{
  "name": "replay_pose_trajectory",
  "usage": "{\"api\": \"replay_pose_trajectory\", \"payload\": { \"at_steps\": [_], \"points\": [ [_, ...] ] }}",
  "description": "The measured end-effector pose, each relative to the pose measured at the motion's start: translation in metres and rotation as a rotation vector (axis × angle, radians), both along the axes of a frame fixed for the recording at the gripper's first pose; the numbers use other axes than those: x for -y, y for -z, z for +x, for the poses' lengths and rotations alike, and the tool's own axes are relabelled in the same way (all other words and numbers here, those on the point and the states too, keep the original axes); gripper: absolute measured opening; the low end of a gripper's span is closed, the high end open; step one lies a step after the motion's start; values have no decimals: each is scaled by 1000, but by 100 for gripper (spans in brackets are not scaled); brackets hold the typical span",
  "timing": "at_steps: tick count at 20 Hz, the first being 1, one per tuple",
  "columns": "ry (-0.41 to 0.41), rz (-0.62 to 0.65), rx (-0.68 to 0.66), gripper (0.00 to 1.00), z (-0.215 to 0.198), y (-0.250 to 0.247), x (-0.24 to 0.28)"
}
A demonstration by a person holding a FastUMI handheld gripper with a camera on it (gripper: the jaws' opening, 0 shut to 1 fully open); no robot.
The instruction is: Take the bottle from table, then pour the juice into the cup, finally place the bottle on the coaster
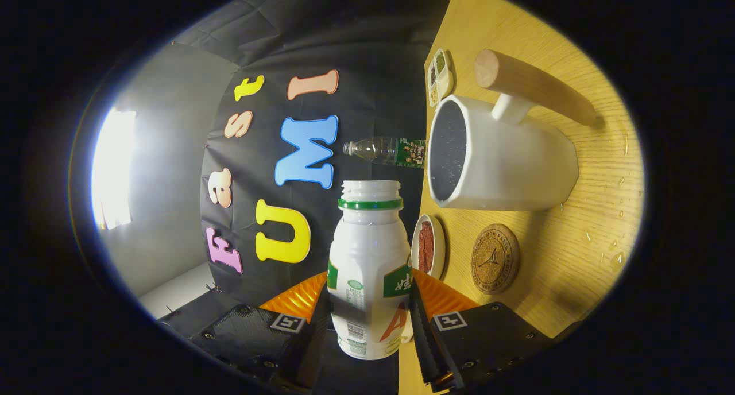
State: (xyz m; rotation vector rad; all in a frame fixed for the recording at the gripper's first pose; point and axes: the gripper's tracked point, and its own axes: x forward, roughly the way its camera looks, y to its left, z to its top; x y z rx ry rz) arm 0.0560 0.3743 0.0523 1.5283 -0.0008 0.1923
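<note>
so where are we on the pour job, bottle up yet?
Done: the white bottle is off the table, clamped between the gripper fingers, cap off. In hand: the view is rolled sideways, so the bottle looks tipped over, its open mouth near the rim of the white cup; no juice visibly flowing. Left: finish the pour, then set the bottle on the round cork coaster, which is bare.

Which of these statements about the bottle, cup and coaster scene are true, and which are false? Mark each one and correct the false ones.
1. The hand-held gripper is shut on the white bottle. True.
2. The bottle's cap is on. False: its mouth is open.
3. The white cup has a wooden handle. True.
4. The bottle stands on the cork coaster. False: the coaster is bare, beside the cup.
5. A clear water bottle shows beyond the cup. True.
</note>
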Motion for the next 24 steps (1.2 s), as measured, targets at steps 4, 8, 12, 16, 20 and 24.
{"api": "replay_pose_trajectory", "payload": {
  "at_steps": [4, 8, 12, 16, 20, 24],
  "points": [
    [1, 35, 2, 66, 1, -3, 0],
    [3, 72, 5, 66, 1, -7, 0],
    [9, 97, -1, 66, 1, -6, 3],
    [12, 116, -16, 66, 3, -2, 3],
    [14, 140, -8, 66, 3, -7, 6],
    [17, 141, -2, 66, 4, -12, 6]
  ]
}}
